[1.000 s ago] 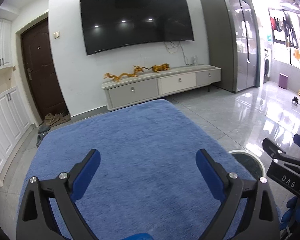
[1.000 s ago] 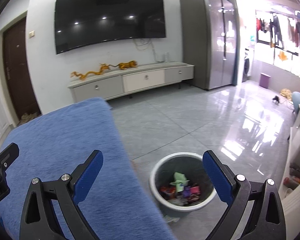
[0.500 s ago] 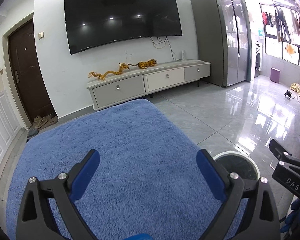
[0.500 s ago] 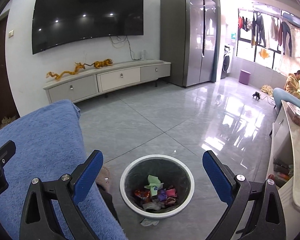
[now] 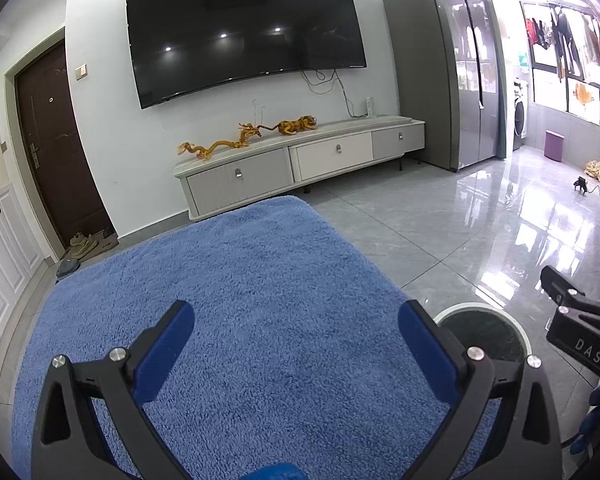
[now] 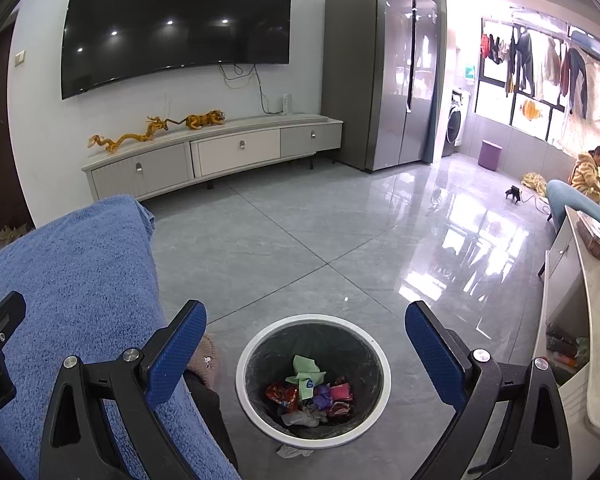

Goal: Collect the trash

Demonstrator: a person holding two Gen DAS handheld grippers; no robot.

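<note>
A round bin with a white rim (image 6: 260, 340) stands on the floor right of the blue-covered table. It holds several crumpled wrappers (image 6: 312, 392). A small scrap (image 6: 294, 451) lies on the floor just in front of it. My right gripper (image 6: 306, 340) is open and empty, hovering above the bin. My left gripper (image 5: 296, 340) is open and empty above the blue towel (image 5: 236, 280). The bin's rim (image 5: 516, 330) shows at the lower right of the left wrist view, with part of the right gripper's body (image 5: 580, 332) beside it.
A TV cabinet (image 6: 220, 152) with gold figurines stands against the far wall under a large TV (image 6: 172, 24). A grey fridge (image 6: 380, 68) is to its right. A white counter (image 6: 588, 320) runs along the right edge. A person (image 6: 590, 172) sits far right.
The right gripper has swung right, off the table edge, and now sits over the bin. The left gripper has shifted slightly over the towel. Both stayed open.
</note>
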